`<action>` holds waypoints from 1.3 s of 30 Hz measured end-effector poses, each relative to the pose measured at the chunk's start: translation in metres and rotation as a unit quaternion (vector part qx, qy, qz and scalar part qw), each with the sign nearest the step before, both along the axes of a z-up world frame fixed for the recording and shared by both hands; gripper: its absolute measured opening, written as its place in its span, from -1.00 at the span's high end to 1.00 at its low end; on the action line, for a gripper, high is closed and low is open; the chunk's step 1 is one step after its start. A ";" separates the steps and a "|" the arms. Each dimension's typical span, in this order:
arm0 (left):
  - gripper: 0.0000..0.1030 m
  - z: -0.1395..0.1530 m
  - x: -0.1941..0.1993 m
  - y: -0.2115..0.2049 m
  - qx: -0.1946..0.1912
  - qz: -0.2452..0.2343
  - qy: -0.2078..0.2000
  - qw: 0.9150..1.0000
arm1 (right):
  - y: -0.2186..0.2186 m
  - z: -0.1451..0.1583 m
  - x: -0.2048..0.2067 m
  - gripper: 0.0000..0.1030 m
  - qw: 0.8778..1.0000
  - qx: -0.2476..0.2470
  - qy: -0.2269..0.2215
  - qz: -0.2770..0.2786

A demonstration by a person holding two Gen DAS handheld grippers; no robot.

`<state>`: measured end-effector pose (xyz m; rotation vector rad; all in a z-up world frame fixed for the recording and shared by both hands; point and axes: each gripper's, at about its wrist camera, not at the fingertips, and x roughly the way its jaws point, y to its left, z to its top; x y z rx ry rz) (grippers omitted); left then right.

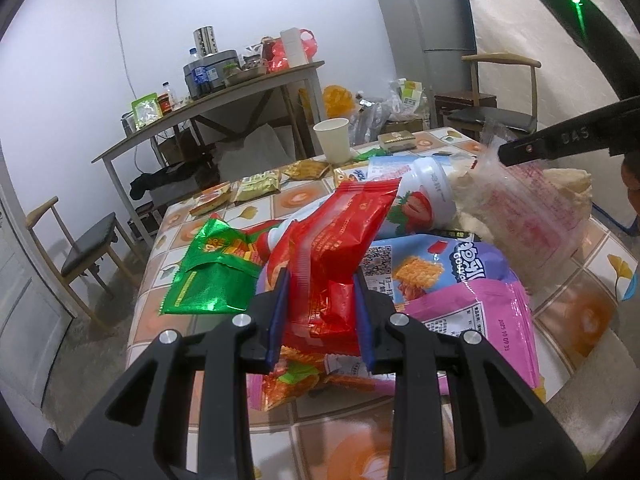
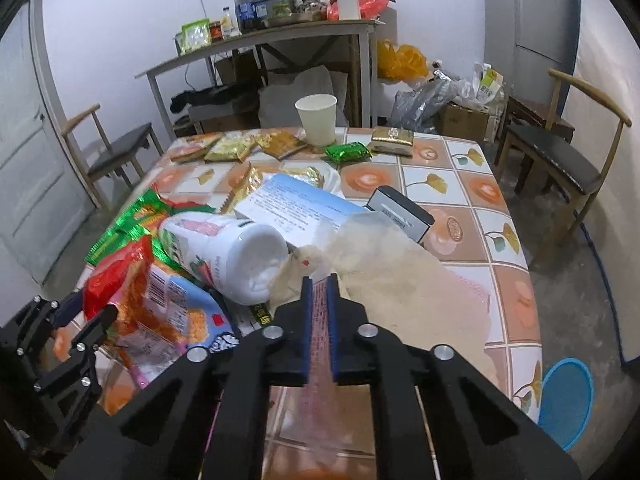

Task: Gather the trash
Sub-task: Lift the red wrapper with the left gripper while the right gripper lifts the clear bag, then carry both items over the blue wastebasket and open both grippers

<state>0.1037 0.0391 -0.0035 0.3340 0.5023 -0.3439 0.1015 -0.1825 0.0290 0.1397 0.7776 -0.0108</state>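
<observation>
My left gripper (image 1: 320,280) is shut on a red snack wrapper (image 1: 340,232), held just above a pile of trash on the tiled table (image 1: 176,216). The pile holds a pink noodle bag (image 1: 460,280), a green wrapper (image 1: 212,272) and a white strawberry bottle (image 1: 424,200) lying on its side. My right gripper (image 2: 319,284) is shut on a clear plastic bag of pale crackers (image 2: 400,280), beside the bottle (image 2: 232,256). The left gripper (image 2: 80,316) shows at the left with the red wrapper (image 2: 116,268).
A paper cup (image 2: 318,118), several small gold and green packets (image 2: 280,142) and a gold box (image 2: 392,138) lie at the table's far end. A blue bin (image 2: 564,404) stands on the floor at the right. Chairs flank the table.
</observation>
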 end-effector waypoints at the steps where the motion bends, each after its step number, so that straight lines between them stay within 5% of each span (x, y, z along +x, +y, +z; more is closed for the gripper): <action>1: 0.46 0.002 -0.001 0.001 -0.001 0.003 -0.001 1.000 | -0.001 0.002 -0.001 0.91 1.000 0.008 -0.004 0.001; 14: 0.46 0.042 -0.026 -0.003 -0.027 -0.003 -0.016 1.000 | -0.042 0.054 -0.058 0.93 0.987 0.126 -0.099 0.001; 21: 0.46 0.067 -0.040 -0.037 -0.072 -0.066 0.020 0.995 | -0.090 0.071 -0.112 0.93 0.979 0.135 -0.146 -0.050; 26: 0.46 0.076 -0.043 -0.089 -0.094 -0.140 0.074 0.983 | -0.144 0.070 -0.157 0.93 0.969 0.142 -0.161 -0.124; 29: 0.46 0.076 -0.042 -0.134 -0.108 -0.193 0.131 0.966 | -0.187 0.060 -0.188 0.93 0.958 0.152 -0.157 -0.184; 34: 0.46 0.068 -0.054 -0.229 -0.107 -0.287 0.214 0.927 | -0.252 0.038 -0.235 0.93 0.936 0.171 -0.143 -0.273; 39: 0.45 0.043 -0.056 -0.330 -0.108 -0.352 0.341 0.865 | -0.309 0.011 -0.273 0.93 0.912 0.196 -0.124 -0.338</action>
